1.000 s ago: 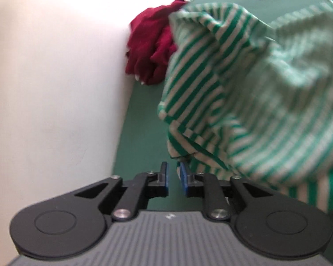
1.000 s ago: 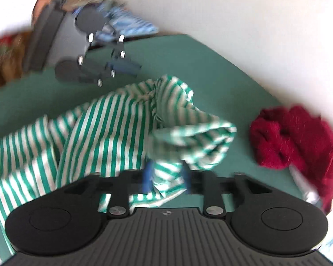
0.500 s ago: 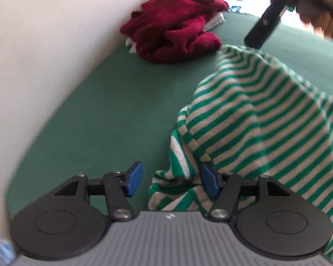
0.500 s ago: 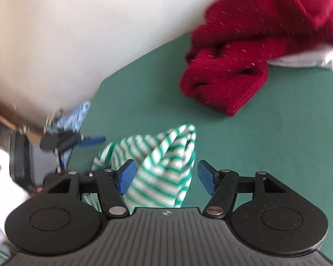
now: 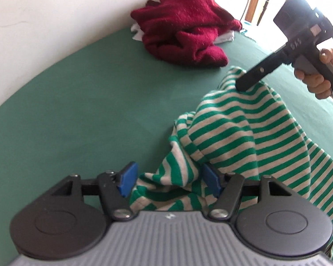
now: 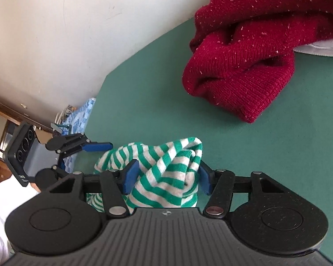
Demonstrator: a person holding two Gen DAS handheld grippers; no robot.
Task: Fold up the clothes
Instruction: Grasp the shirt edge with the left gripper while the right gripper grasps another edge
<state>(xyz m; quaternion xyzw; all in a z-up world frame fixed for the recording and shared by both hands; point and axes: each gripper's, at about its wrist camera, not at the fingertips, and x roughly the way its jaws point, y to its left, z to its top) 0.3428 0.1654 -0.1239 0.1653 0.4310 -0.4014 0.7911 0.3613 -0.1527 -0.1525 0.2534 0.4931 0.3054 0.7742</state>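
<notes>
A green-and-white striped garment (image 5: 244, 133) lies rumpled on the green surface (image 5: 88, 110). My left gripper (image 5: 169, 180) is open, with a bunched edge of the striped cloth lying between its blue pads. My right gripper (image 6: 166, 175) is open too, with a raised fold of the striped garment (image 6: 166, 168) between its pads. In the left wrist view the right gripper (image 5: 253, 75) reaches down onto the garment's far corner. In the right wrist view the left gripper (image 6: 77, 146) shows at the left edge of the surface.
A crumpled dark red knit sweater (image 5: 188, 37) lies at the far side by the white wall (image 5: 44, 11), over something white (image 6: 322, 48). It also fills the upper right of the right wrist view (image 6: 255, 55). Blue patterned cloth (image 6: 80, 115) lies past the surface's edge.
Both grippers were shut a second ago with the garment lifted; both have opened and the striped cloth has dropped onto the green surface. Both grippers now sit low over it.
</notes>
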